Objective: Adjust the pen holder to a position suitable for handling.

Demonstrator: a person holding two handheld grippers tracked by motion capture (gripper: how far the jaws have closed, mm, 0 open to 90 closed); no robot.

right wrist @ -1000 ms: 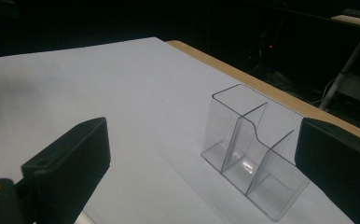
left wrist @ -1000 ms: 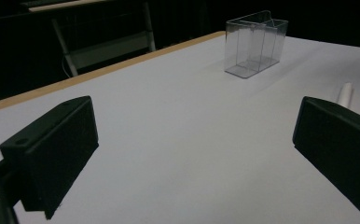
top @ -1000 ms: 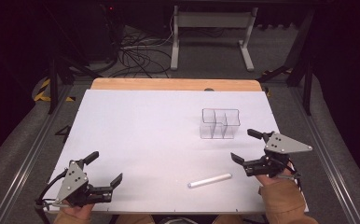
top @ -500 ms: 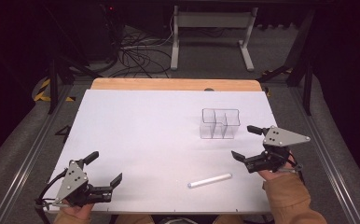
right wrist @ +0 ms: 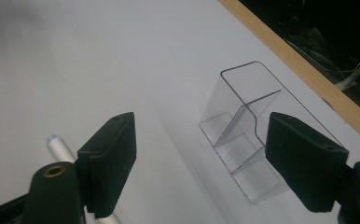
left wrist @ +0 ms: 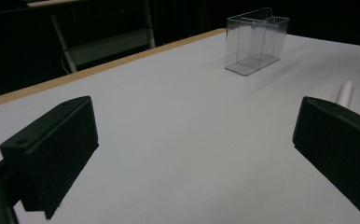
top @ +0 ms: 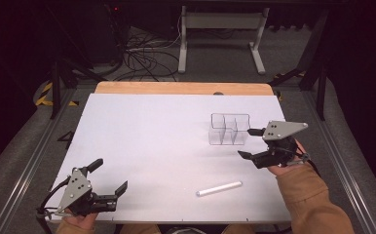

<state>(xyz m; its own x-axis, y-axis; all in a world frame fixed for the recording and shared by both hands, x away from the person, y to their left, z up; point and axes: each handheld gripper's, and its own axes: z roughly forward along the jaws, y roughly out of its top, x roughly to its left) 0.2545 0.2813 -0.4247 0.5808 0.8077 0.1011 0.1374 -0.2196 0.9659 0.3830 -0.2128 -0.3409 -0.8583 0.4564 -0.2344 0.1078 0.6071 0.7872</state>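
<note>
A clear plastic divided holder (top: pixel 229 129) stands upright on the white table top (top: pixel 152 136), right of centre. A white tube (top: pixel 219 188) lies near the front edge. My right gripper (top: pixel 245 143) hovers just right of the holder, pointing at it. Its jaws have just been closing but are open, with nothing pressed between them. In the right gripper view the holder (right wrist: pixel 243 140) sits ahead of the gripper (right wrist: pixel 201 154), and the tube (right wrist: pixel 59 149) lies behind the left jaw. My left gripper (top: pixel 109 176) rests open at the front left corner. In the left gripper view that gripper (left wrist: pixel 194 140) is empty, with the holder (left wrist: pixel 256 41) and the tube (left wrist: pixel 345 91) far off.
A wooden strip (top: pixel 181 88) borders the far edge of the table. Beyond it are a dark floor with cables (top: pixel 142 53) and a metal stand (top: pixel 220 34). Metal rails (top: pixel 28 161) run along both sides of the table.
The right gripper has risen and moved away from the tube towards the clear holder, and its jaws have narrowed. The left gripper has stayed put.
</note>
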